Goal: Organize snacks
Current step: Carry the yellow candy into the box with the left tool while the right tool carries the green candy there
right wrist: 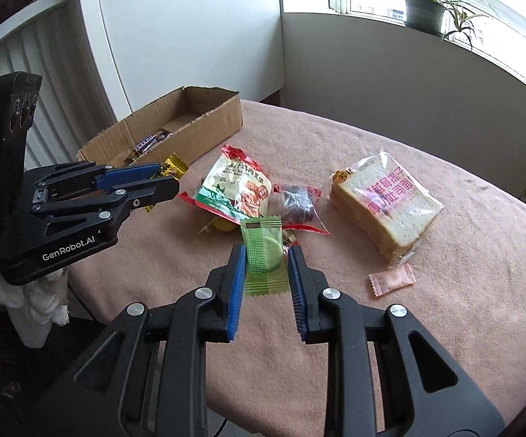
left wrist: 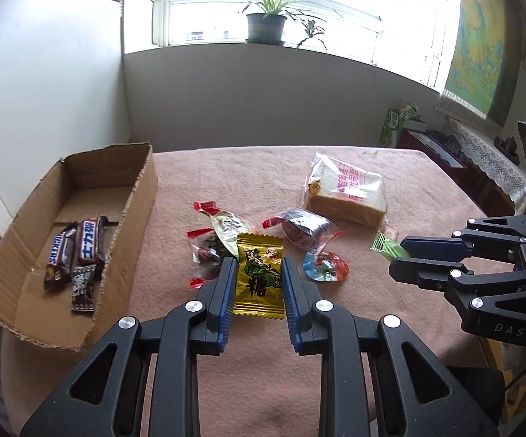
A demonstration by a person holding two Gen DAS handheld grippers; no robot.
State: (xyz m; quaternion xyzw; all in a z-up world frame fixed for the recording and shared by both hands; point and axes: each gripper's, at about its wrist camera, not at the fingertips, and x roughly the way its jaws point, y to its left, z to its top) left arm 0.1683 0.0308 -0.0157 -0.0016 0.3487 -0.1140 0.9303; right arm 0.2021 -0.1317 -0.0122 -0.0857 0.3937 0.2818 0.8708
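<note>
Left claw (left wrist: 257, 273) clamps yellow candy (left wrist: 259, 276), right claw (right wrist: 266, 266) green wafer (right wrist: 263, 251) — bare table (right wrist: 445, 327) nearside.

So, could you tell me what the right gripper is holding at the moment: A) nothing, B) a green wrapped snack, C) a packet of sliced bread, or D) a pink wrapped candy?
B: the right gripper is shut on the green wrapped snack, while the pink candy and the bread packet lie on the table.
</note>
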